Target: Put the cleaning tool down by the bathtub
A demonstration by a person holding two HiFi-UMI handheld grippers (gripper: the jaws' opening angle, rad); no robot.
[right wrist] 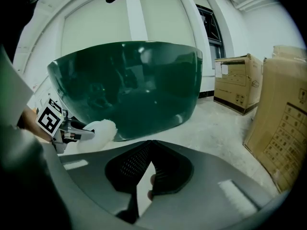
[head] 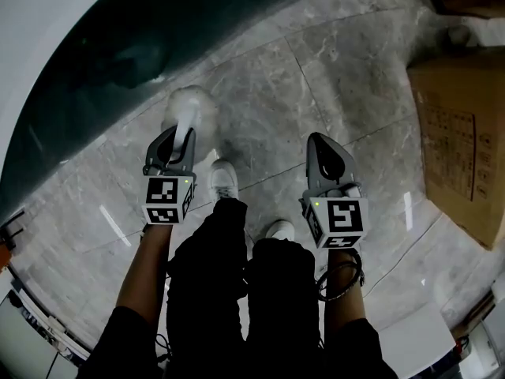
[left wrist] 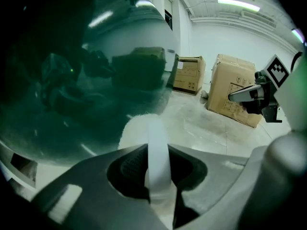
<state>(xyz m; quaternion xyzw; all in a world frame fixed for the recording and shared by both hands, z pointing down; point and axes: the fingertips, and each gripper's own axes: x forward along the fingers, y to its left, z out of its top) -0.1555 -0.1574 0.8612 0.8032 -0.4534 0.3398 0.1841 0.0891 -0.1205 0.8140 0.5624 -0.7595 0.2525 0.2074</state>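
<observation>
1. Your left gripper point(head: 178, 135) is clenched on the tool point(head: 188, 110). In the left gripper view its jaws pinch the white handle point(left wrist: 157, 153) from both sides.
2. The handle runs forward out of the jaws to a fluffy white head point(left wrist: 136, 128).
3. That head point(right wrist: 97, 131) sits low, just beside the base of the dark green tub point(right wrist: 129, 85), on its near left side as the right gripper view shows it. No view settles whether it touches the floor point(head: 331, 77) or the tub wall.
4. In the head view the tub point(head: 102, 38) fills the far left, and the tool lies over the grey marble floor right at its edge.
5. Your right gripper point(head: 320, 140) is well apart to the right, over bare floor. In its own view the jaws are pressed together at the tips point(right wrist: 151, 143) with nothing held.
6. Cardboard boxes point(head: 465, 133) stand at the far right, well clear of both grippers.
7. Your white shoes point(head: 224, 181) are on the floor between the two grippers, just near of the tool.
</observation>
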